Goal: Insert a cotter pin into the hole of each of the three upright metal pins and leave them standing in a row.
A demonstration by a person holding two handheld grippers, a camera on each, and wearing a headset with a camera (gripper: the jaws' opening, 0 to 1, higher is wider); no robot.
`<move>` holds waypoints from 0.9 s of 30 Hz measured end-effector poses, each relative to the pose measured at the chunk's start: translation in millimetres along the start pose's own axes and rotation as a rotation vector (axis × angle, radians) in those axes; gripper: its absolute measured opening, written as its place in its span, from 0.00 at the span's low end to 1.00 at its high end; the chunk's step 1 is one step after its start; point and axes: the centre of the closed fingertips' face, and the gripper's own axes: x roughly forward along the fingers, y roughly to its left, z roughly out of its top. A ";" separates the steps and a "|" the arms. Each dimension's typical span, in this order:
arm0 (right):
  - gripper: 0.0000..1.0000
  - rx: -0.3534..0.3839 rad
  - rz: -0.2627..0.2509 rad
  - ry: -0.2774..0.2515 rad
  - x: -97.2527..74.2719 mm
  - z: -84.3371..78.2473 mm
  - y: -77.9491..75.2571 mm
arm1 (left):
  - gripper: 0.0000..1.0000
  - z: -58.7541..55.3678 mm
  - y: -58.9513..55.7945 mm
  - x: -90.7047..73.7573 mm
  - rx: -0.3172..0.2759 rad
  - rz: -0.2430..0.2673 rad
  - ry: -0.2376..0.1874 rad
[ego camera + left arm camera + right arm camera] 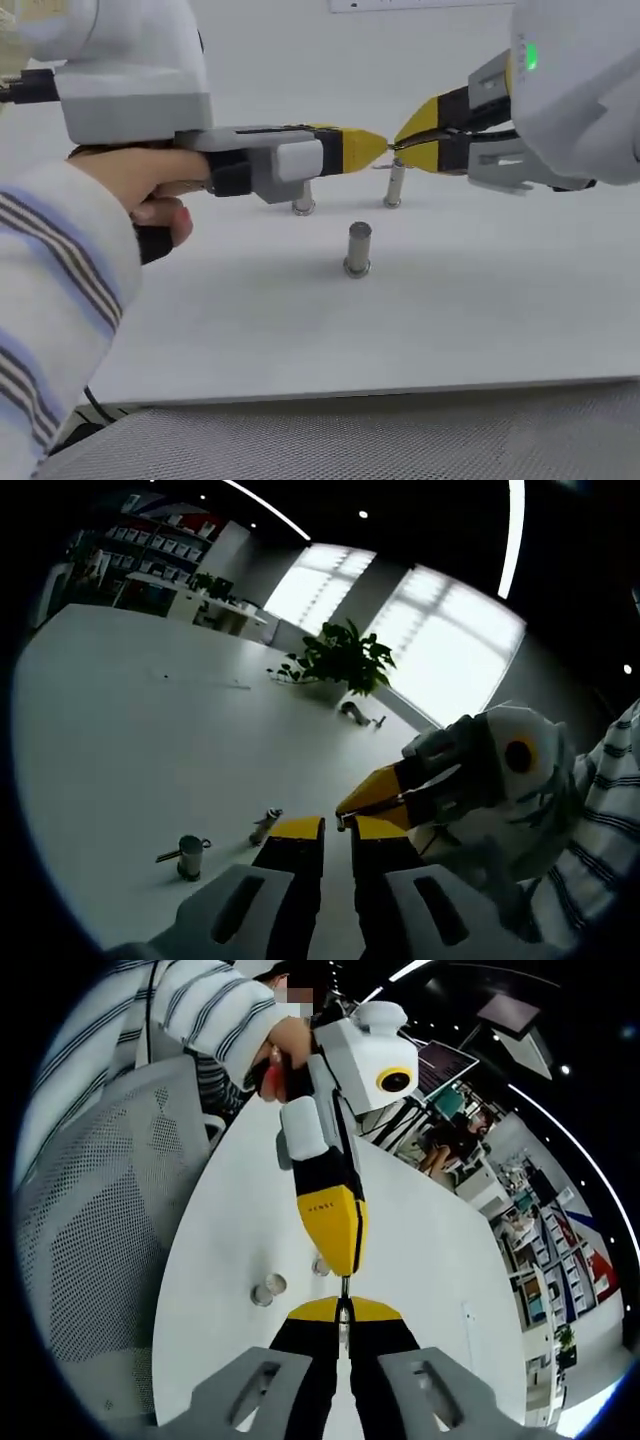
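Three short upright metal pins stand on the white table: one in front (358, 248), one at the back right (395, 186) with a thin wire piece across its top, and one at the back left (303, 203) half hidden behind my left gripper. Above them my left gripper (383, 148) and right gripper (397, 146) meet tip to tip. A thin cotter pin (343, 1312) runs from the left gripper's tip into the right gripper's shut jaws. In the left gripper view a pin (189, 857) carries a looped cotter pin and another pin (265, 826) stands beyond it.
A hand in a striped sleeve (60, 290) holds the left gripper. A mesh chair back (350, 440) sits below the table's front edge. Small metal parts (356, 714) lie farther along the table near a potted plant (340, 660).
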 end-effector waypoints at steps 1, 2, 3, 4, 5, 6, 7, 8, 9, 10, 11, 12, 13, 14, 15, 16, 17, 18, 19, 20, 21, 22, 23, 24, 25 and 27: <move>0.00 -0.002 0.000 -0.001 1.1 -0.6 -1.4 | 0.05 -0.4 -0.4 0.2 -0.002 -0.001 0.002; 0.00 -0.007 -0.001 -0.002 1.5 0.3 -1.1 | 0.04 -1.1 -1.1 0.5 -0.005 -0.004 0.004; 0.00 -0.009 0.001 -0.001 1.3 0.9 -0.4 | 0.01 -1.5 -1.8 0.6 -0.007 -0.006 0.005; 0.00 -0.007 0.003 -0.004 1.2 2.2 -0.2 | 0.00 -2.0 -2.8 0.8 -0.009 -0.009 0.006; 0.00 -0.007 0.001 -0.006 1.2 3.1 -0.4 | 0.00 -2.1 -3.0 0.9 -0.011 -0.008 0.005; 0.00 -0.005 0.001 -0.009 1.2 4.0 -0.5 | 0.00 -2.4 -3.3 0.8 -0.011 -0.008 0.006; 0.00 -0.004 0.002 -0.010 1.3 3.5 -1.0 | 0.00 -3.0 -3.2 0.7 -0.010 -0.006 0.007; 0.00 -0.006 0.001 -0.011 1.4 3.8 -1.4 | 0.00 -3.3 -3.1 0.6 -0.011 -0.005 0.008; 0.00 -0.008 0.002 -0.010 1.5 3.9 -0.9 | 0.00 -4.2 -3.0 0.4 -0.018 -0.005 0.012; 0.00 -0.013 0.004 -0.010 1.6 4.3 -0.6 | 0.00 -5.0 -3.4 0.1 -0.024 -0.007 0.016; 0.00 -0.019 0.002 -0.011 2.0 4.8 -1.1 | 0.00 -5.6 -3.6 -0.3 -0.027 -0.008 0.019; 0.00 -0.019 0.003 -0.011 2.3 5.0 -1.0 | 0.00 -5.9 -3.8 -0.7 -0.028 -0.010 0.021; 0.00 -0.018 0.005 -0.013 2.8 5.4 -1.0 | 0.00 -6.0 -4.1 -1.4 -0.030 -0.011 0.021; 0.00 -0.017 0.004 -0.013 2.9 5.5 -1.1 | 0.00 -6.0 -4.2 -1.7 -0.033 -0.012 0.021; 0.00 -0.019 0.005 -0.015 3.2 5.9 -1.0 | 0.00 -6.2 -4.9 -2.4 -0.038 -0.016 0.022; 0.00 -0.017 0.007 -0.018 3.3 6.6 -0.6 | 0.00 -6.6 -6.1 -3.2 -0.029 -0.024 0.024; 0.00 -0.015 0.008 -0.018 3.3 7.0 -0.4 | 0.00 -6.1 -5.2 -3.6 -0.020 -0.018 0.021; 0.00 -0.015 0.007 -0.020 3.3 7.3 -0.6 | 0.00 -6.2 -6.6 -3.7 -0.036 -0.021 0.021; 0.00 -0.014 0.007 -0.024 3.2 7.8 -0.6 | 0.00 -6.1 -6.8 -4.1 -0.036 -0.019 0.020; 0.00 -0.017 0.006 -0.027 3.2 8.1 -0.7 | 0.00 -6.1 -7.2 -4.4 -0.032 -0.018 0.018; 0.00 -0.017 0.005 -0.028 2.9 7.7 -0.7 | 0.00 -6.4 -8.1 -4.7 -0.026 -0.018 0.019; 0.00 -0.020 0.001 -0.029 2.8 7.7 -1.2 | 0.00 -5.8 -8.9 -4.7 -0.011 -0.016 0.013; 0.00 -0.022 0.001 -0.029 2.7 8.0 -1.0 | 0.00 -6.8 -9.4 -4.8 -0.013 -0.016 0.018; 0.00 -0.019 0.007 -0.028 2.9 7.7 0.2 | 0.00 -8.8 -10.4 -4.5 -0.004 -0.016 0.027; 0.00 -0.019 0.011 -0.027 3.3 7.2 1.0 | 0.00 -10.3 -10.9 -4.3 0.005 -0.015 0.032; 0.00 -0.023 0.021 -0.023 4.3 5.7 3.8 | 0.00 -13.4 -11.6 -3.6 0.012 -0.011 0.044</move>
